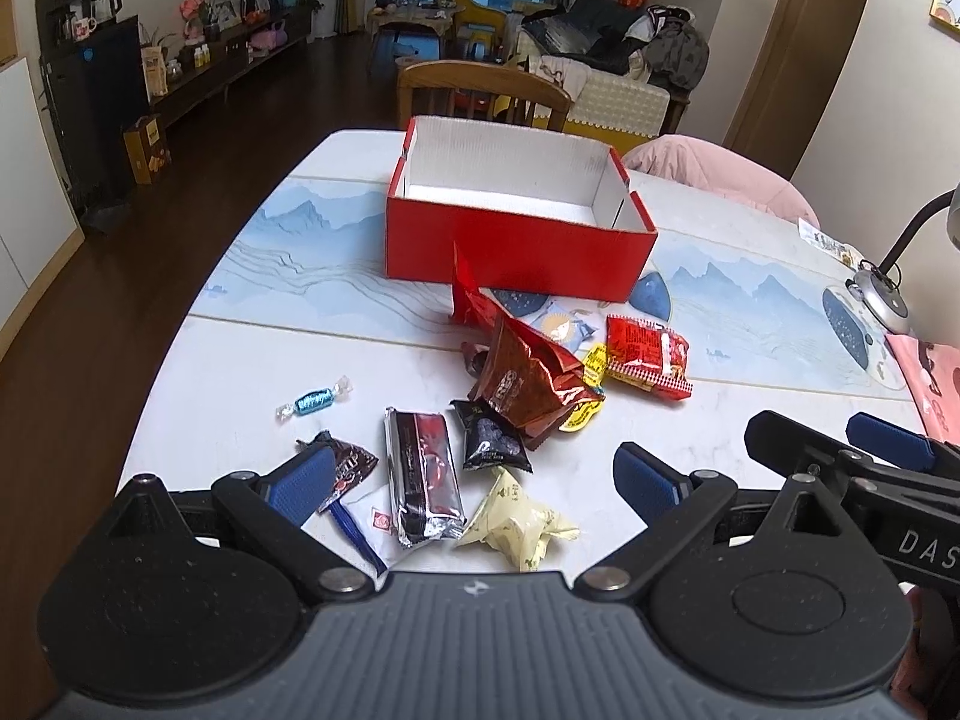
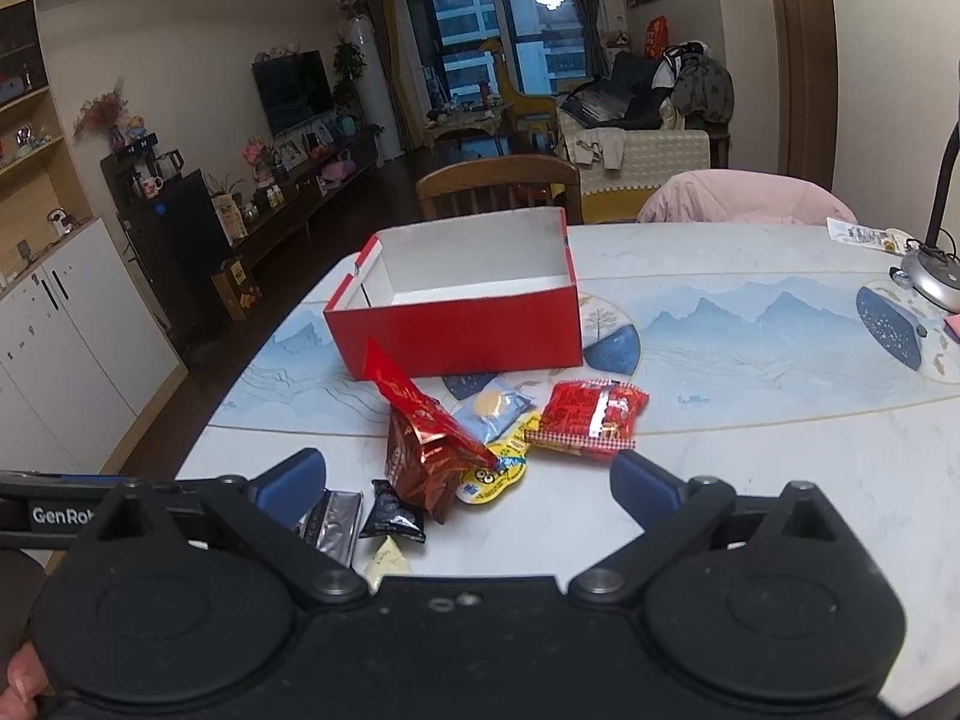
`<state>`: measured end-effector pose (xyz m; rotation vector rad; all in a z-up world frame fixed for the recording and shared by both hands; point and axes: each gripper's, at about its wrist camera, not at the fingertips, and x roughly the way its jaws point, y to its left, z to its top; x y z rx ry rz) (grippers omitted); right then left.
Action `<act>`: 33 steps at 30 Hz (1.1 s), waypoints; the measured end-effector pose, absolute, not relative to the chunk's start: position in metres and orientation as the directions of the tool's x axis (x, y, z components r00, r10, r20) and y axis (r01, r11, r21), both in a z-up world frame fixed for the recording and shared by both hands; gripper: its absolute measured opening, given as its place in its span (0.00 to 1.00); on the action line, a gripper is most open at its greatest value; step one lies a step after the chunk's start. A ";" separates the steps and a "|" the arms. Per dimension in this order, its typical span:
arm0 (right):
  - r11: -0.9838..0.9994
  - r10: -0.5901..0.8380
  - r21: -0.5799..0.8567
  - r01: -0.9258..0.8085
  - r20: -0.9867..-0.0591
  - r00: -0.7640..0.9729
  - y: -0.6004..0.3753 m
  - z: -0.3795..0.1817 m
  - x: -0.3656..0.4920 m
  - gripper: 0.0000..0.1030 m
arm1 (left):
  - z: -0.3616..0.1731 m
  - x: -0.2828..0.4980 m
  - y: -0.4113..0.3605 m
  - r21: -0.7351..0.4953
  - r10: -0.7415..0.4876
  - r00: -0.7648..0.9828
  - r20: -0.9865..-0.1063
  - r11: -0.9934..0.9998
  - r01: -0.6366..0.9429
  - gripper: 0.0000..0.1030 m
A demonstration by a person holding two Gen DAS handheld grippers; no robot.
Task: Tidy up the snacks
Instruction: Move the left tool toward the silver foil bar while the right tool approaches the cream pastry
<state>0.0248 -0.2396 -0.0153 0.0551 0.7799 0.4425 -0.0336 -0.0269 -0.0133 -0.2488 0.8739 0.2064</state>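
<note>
An open red box [image 1: 516,243] with a white, empty inside stands on the table; it also shows in the right wrist view [image 2: 462,333]. Snacks lie scattered in front of it: a brown-red foil bag [image 1: 528,387], a red packet [image 1: 648,357], a silver-black bar [image 1: 423,477], a small black packet [image 1: 489,441], a pale yellow packet [image 1: 519,522] and a blue candy [image 1: 315,401]. My left gripper [image 1: 474,480] is open above the near snacks. My right gripper [image 2: 468,480] is open, near the foil bag [image 2: 432,462] and red packet [image 2: 591,414].
The table [image 1: 240,372] carries a blue mountain-print runner. A desk lamp base [image 1: 882,300] and a pink item [image 1: 930,384] sit at the right. A wooden chair [image 1: 480,93] and a pink-draped chair [image 1: 720,171] stand behind the table. The right gripper's fingers [image 1: 888,432] show at the right.
</note>
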 end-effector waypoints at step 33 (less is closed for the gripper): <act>0.727 0.468 0.131 -0.674 -0.813 0.347 -0.160 -0.100 0.036 0.86 | -0.108 0.019 0.047 -0.136 0.030 0.438 -0.898 0.930 -0.343 0.96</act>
